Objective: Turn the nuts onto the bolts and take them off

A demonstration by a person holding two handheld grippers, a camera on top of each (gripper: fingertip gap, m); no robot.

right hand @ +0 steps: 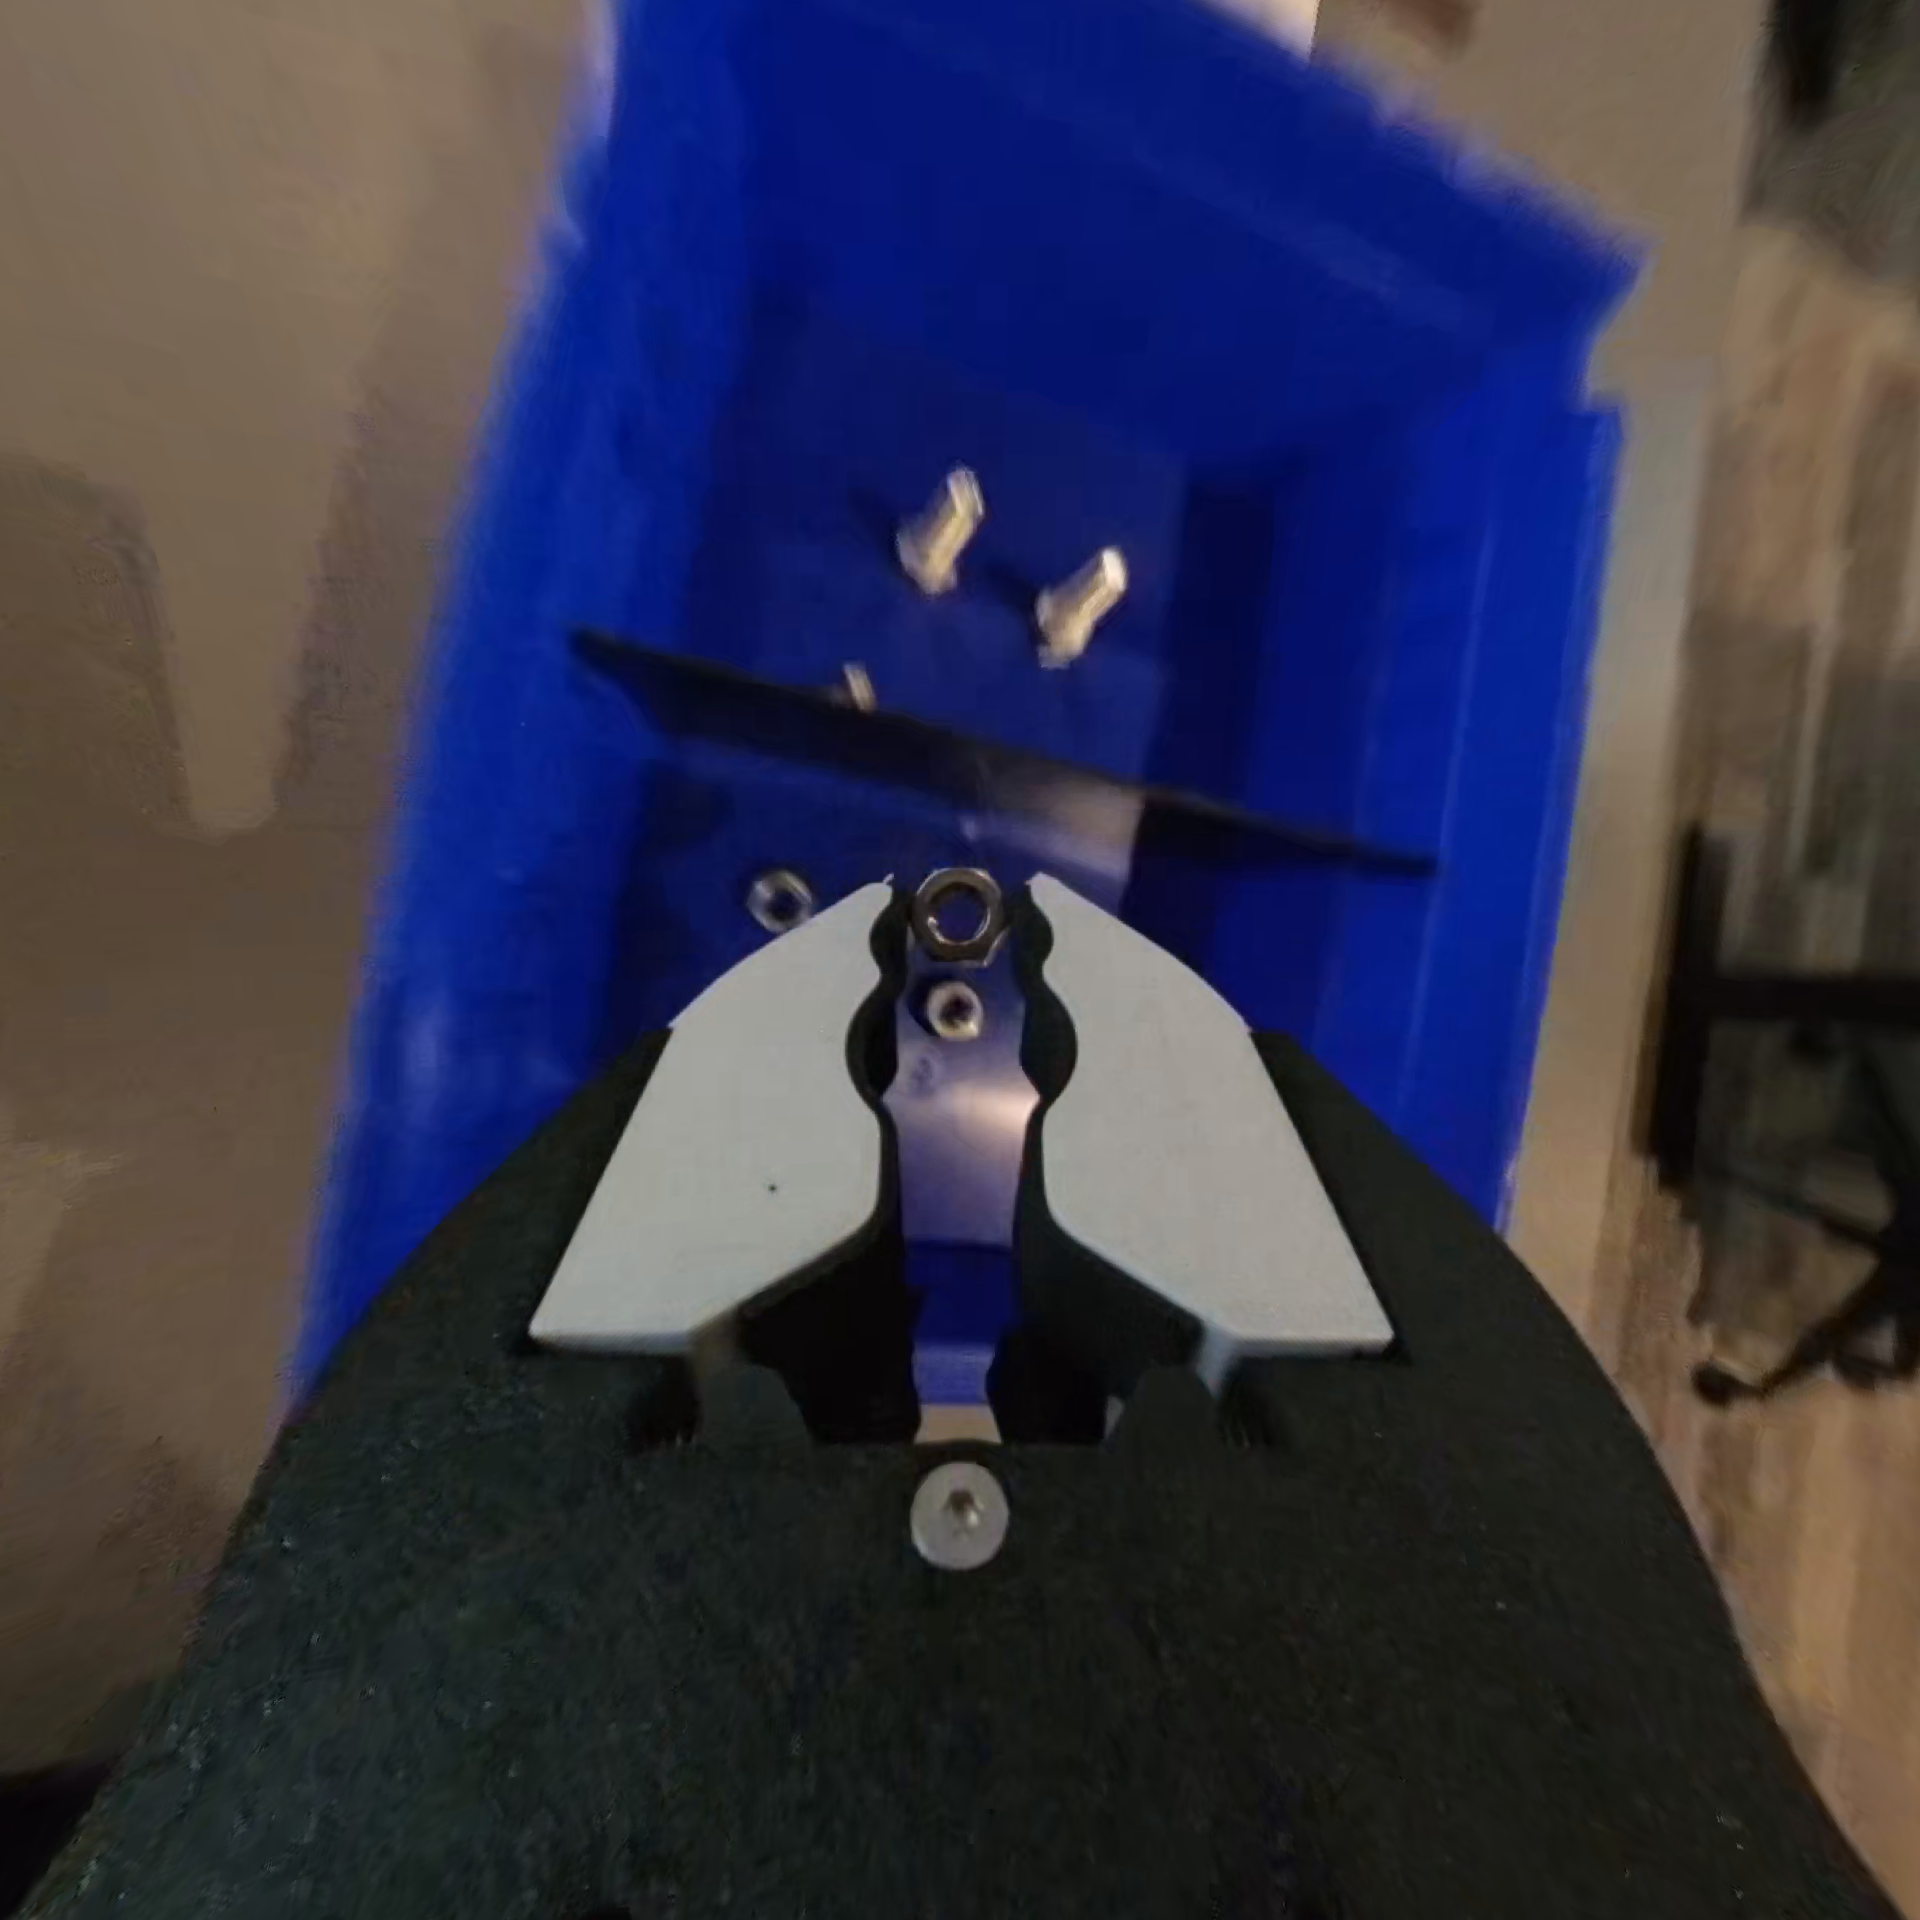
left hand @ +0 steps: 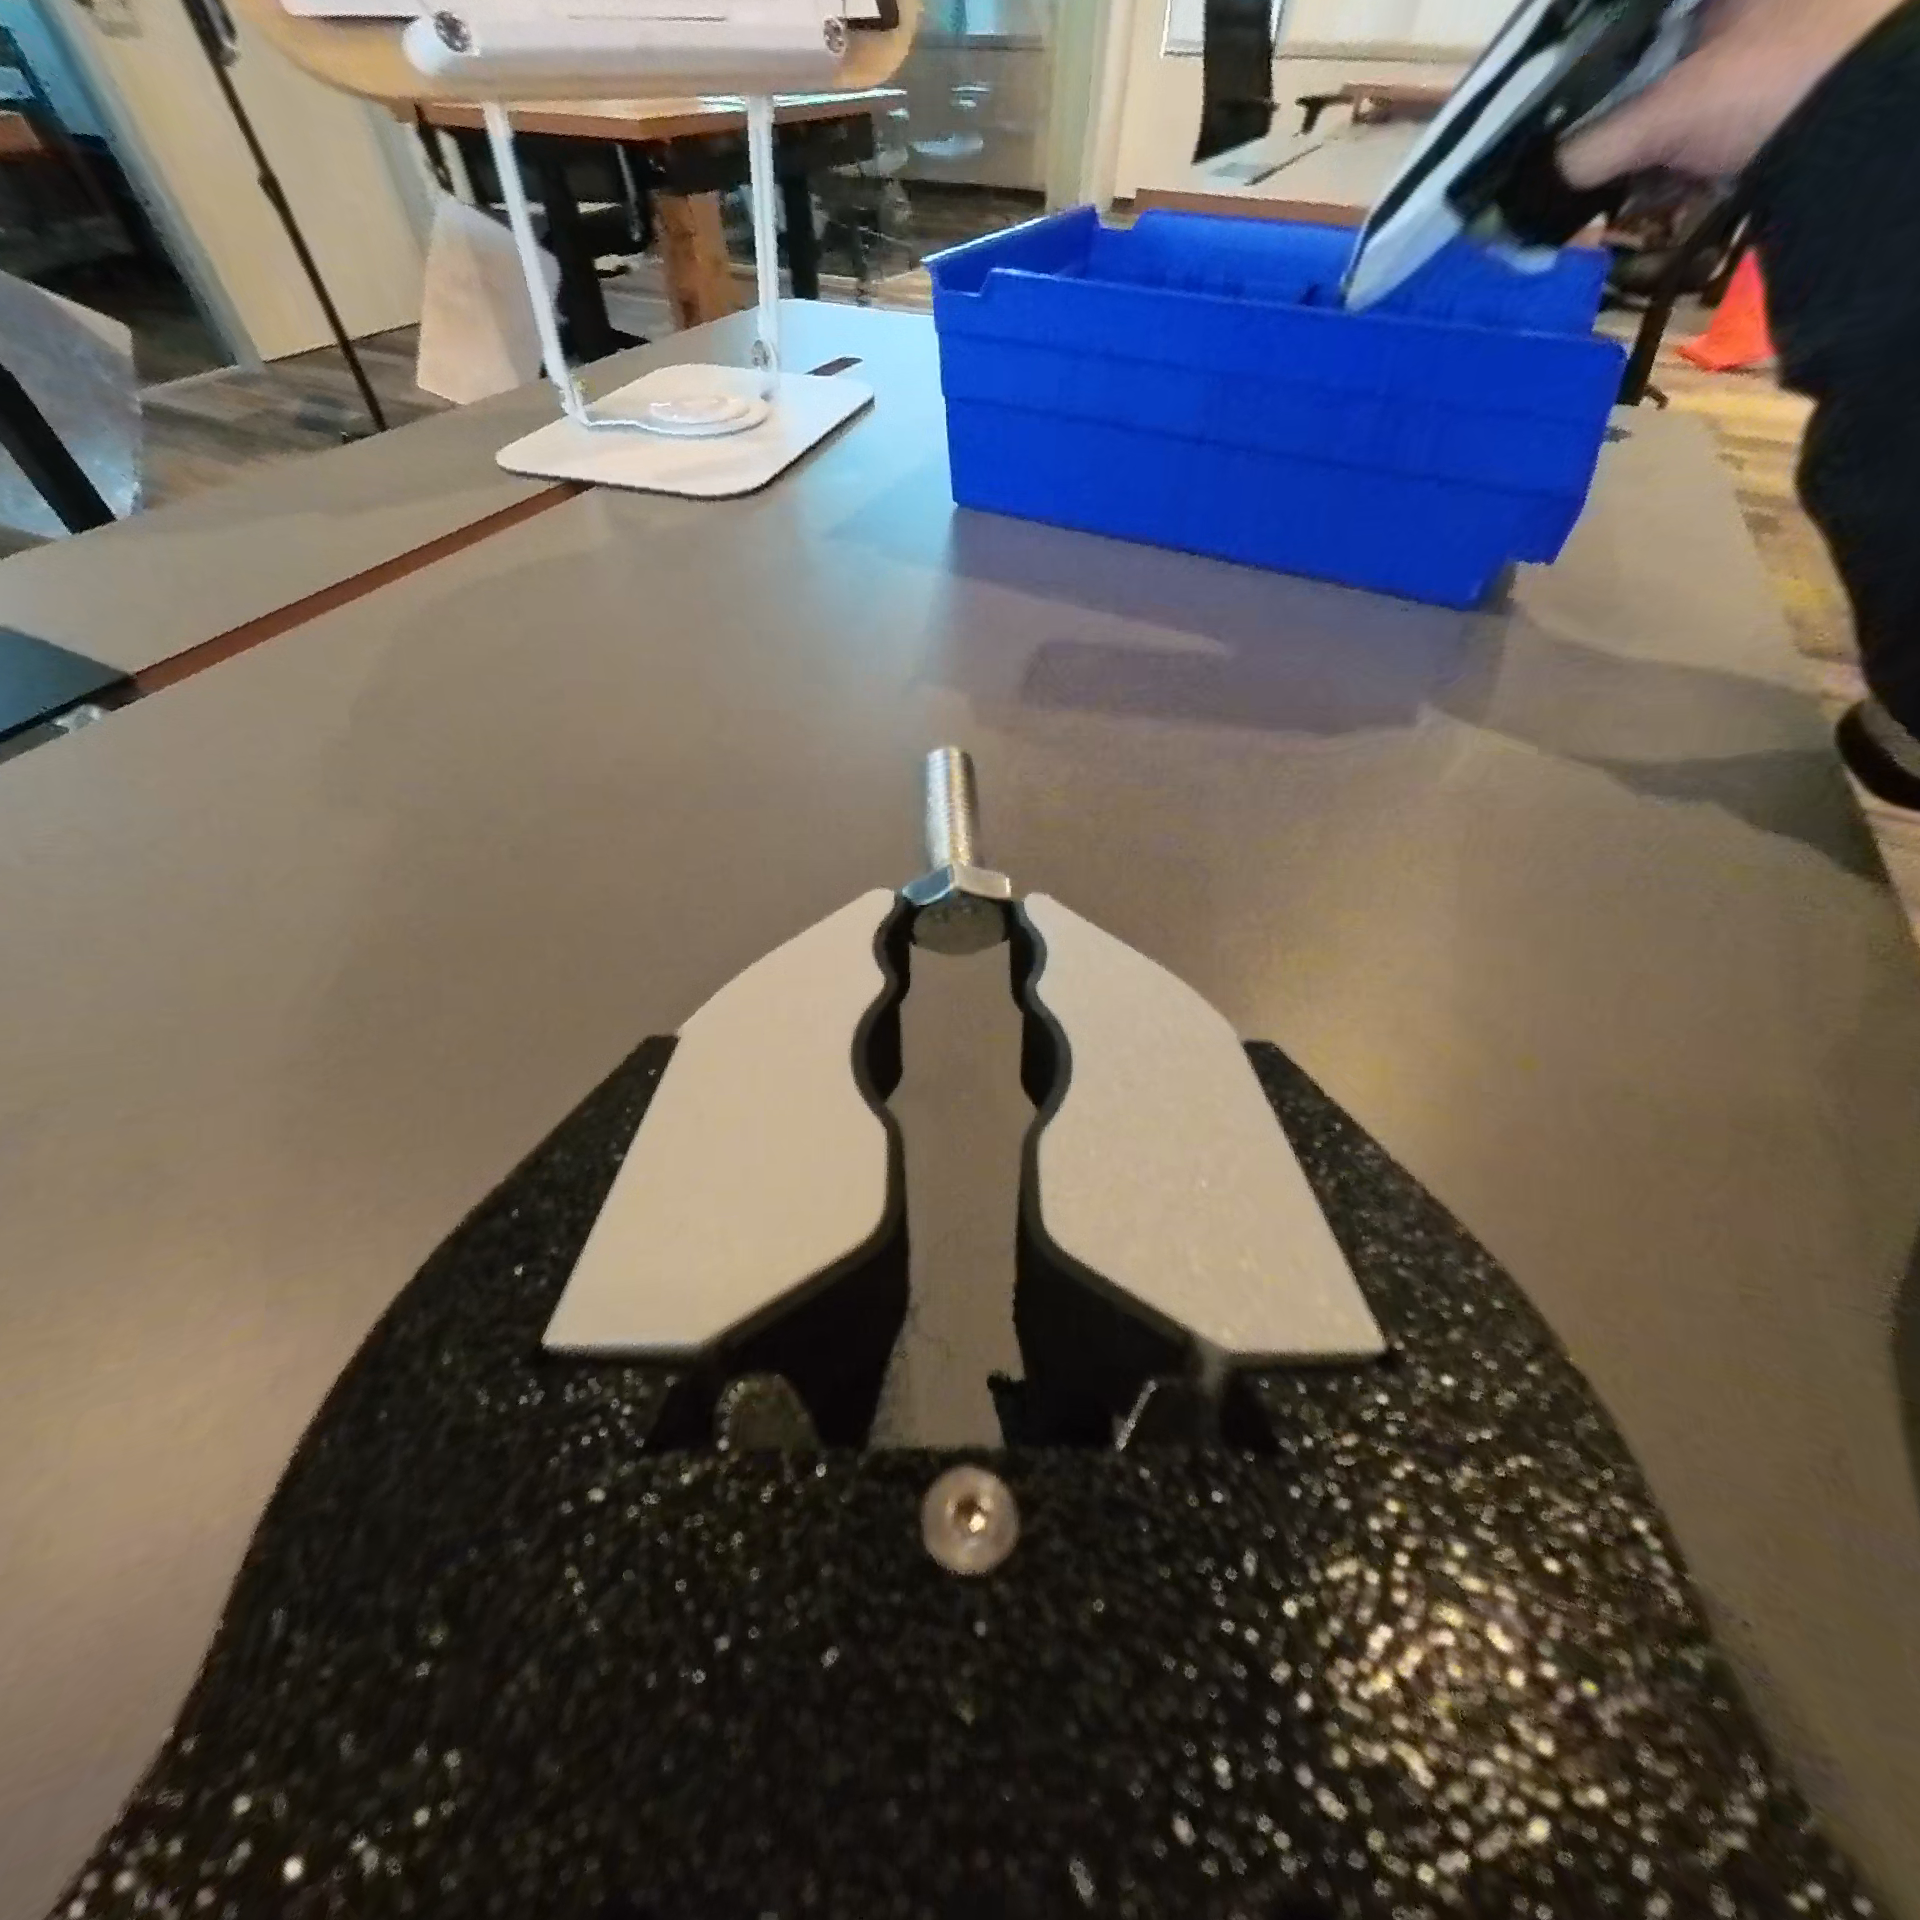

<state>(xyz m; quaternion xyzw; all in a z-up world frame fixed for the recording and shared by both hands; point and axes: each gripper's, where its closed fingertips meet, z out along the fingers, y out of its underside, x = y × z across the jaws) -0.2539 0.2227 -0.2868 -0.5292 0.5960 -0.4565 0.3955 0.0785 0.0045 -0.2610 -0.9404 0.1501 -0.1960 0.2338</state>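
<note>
Left wrist view: left gripper (left hand: 957,914) clamps bolt (left hand: 954,831) by its head, shank forward, above grey table (left hand: 520,883). Right gripper (right hand: 957,914) pinches one nut (right hand: 955,916) over blue bin (right hand: 499,935); spare nuts (right hand: 774,902) and bolts (right hand: 940,530) lie in separate compartments.

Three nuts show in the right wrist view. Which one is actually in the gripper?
The nut at the fingertips of the right gripper, pinched between them. The other two nuts lie loose on the floor of the blue bin.
</note>
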